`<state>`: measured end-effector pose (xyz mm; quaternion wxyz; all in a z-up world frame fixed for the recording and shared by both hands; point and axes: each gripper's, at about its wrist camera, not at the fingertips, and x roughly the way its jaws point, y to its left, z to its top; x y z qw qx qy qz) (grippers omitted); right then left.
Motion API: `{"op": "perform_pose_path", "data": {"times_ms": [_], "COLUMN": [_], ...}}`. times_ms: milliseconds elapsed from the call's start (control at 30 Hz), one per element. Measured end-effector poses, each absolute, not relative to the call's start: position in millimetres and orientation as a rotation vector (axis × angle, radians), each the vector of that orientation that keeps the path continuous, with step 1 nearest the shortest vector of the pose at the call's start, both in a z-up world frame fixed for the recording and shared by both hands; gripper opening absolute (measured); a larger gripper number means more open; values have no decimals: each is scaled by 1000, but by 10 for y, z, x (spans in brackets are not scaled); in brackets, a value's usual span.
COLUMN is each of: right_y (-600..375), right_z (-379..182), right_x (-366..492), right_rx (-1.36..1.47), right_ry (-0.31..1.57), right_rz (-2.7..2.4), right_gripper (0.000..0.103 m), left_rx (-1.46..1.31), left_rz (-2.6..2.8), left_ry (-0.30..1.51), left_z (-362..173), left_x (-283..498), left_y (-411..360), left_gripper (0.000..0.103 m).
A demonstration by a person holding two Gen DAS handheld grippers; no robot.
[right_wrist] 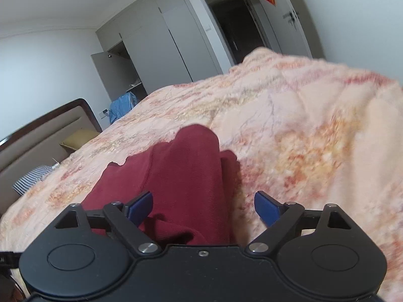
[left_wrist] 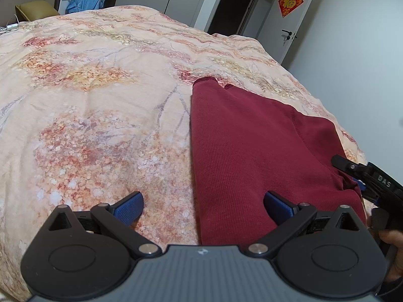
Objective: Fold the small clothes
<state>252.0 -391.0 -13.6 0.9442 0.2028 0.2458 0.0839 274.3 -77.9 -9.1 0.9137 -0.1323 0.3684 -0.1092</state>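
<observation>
Left wrist view: red top (left_wrist: 252, 151) flat on the flowery bedspread (left_wrist: 100, 100), already folded into a long shape. Long way runs from near to far, with a narrow end at the far side. Left gripper (left_wrist: 203, 207) just above the near end, jaws wide open, nothing between the blue pads (left_wrist: 131, 207). Left pad over bare bedspread, right pad over red cloth, so the left edge of the top sits between the two. Not touching, as far as can be seen. Right gripper (left_wrist: 362, 176) at the far right, at the right edge of the top, with a bit of a hand (left_wrist: 393, 241) below it.

Right wrist view: a bit blurry. Right gripper (right_wrist: 203, 209) open wide too, no pinch on anything. Red top (right_wrist: 176, 176) right under it and stretching away to the far side, bunched into a soft hump at the far end. Left pad over the cloth, right pad over bare bedspread (right_wrist: 314, 138). So the right edge of the top lies between these jaws.

Both grippers close to the near end, one at each side edge. Probably the next fold: near end picked up and carried toward the far end, along the long way. Each gripper already near its own corner, so only a small dip down looks needed.
</observation>
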Motion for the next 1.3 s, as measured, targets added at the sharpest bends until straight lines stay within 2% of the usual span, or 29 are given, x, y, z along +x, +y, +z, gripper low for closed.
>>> {"op": "perform_pose_path", "data": {"times_ms": [67,233,600,733,833,933,1000,1033,1100,1167,1300], "right_y": [-3948,-3996,-4004,-4033,-4029,-4050,-4091,-4108,-4121,-4094,-4010], "right_z": [-215,-308,-372,-362,-351,-307,-279,-265,-237,-226,-240], "right_x": [2558,2593,2530,2510,2500,2481,2473,2470,2482,2511,2570], "right_rx": [464,516,522,540,543,564,598,610,614,586,544], "right_ry": [515,506,456,447,441,442,440,442,456,477,524], "right_rz": [191,230,250,256,250,225,218,214,214,220,217], "right_gripper": [98,102,102,102,101,94,85,77,70,53,46], "left_rx": [-273,-273,-268,-285,-269,-236,-230,-234,-240,-231,-207], "left_rz": [-226,-229,-234,-246,-286,-304,-326,-338,-359,-389,-426], "left_ry": [759,754,753,645,661,683,714,736,781,810,833], "left_z": [-92,-102,-71,88,159,151,120,97,53,16,-14], "left_x": [2745,2744,2742,2727,2915,3141,3287,3352,3450,3509,3554], "left_y": [-778,-780,-767,-682,-666,-703,-728,-740,-766,-803,-878], "left_gripper": [103,103,103,103,103,103,103,103,103,103,103]}}
